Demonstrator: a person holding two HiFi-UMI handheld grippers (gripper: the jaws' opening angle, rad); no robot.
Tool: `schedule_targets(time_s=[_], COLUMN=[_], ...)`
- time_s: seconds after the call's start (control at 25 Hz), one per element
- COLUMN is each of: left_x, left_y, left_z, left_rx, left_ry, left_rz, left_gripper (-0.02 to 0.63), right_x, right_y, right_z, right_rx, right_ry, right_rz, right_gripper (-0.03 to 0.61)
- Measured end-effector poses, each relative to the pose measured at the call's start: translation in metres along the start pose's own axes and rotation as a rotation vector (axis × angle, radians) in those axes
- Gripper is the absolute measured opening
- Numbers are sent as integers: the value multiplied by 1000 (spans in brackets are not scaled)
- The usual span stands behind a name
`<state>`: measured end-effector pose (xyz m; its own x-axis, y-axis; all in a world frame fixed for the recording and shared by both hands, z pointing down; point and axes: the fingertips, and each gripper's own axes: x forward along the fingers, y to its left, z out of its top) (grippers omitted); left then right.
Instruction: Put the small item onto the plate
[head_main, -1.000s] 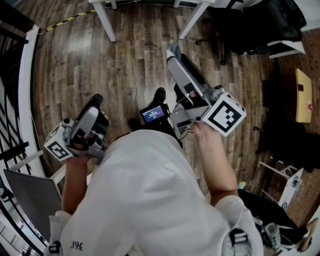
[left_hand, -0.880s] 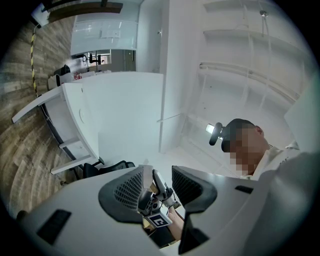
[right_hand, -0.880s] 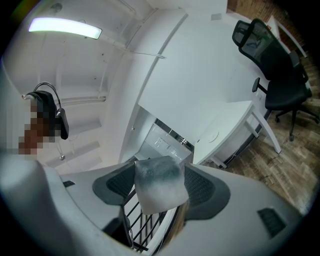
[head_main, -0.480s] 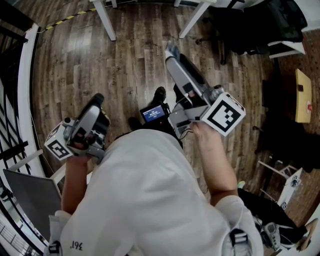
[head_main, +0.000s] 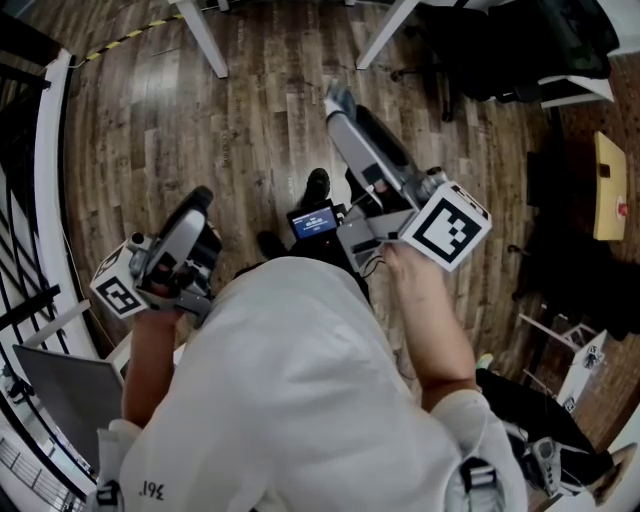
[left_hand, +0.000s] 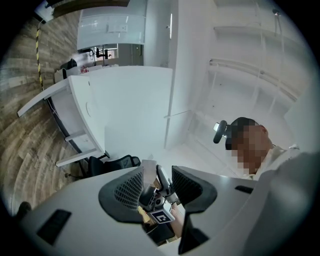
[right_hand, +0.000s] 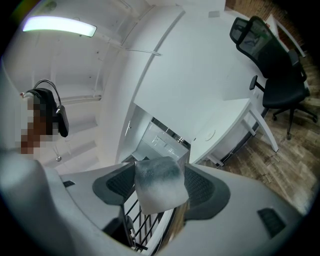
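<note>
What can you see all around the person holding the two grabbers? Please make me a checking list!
Surface: wood floor; no tabletop under the grippers.
Job's things: small grey-white square between the right gripper's jaws; plate: nothing seen.
Clutter: small lit screen between the grippers; grey board at lower left.
Grippers: left gripper open and empty; right gripper shut on the square, up in the air.
Cables: short wire under the right gripper.
Surroundings: white table, black office chair, railing, striped tape.
</note>
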<state>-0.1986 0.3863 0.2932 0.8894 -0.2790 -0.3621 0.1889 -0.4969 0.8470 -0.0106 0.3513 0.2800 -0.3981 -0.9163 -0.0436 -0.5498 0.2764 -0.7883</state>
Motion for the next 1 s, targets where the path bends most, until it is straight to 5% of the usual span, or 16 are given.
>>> schedule_targets(time_s=[0.4, 1.0], left_x=[86, 253], left_y=[55, 120], left_z=[15, 61], left_rx=[-23, 4], left_ry=[57, 35], left_rz=[13, 15], left_gripper=[161, 161], right_x=[17, 87], right_y=[-75, -167], right_z=[64, 202], right_rx=[17, 10], right_ry=[-24, 25], right_rz=[-54, -9], right_gripper=[302, 302])
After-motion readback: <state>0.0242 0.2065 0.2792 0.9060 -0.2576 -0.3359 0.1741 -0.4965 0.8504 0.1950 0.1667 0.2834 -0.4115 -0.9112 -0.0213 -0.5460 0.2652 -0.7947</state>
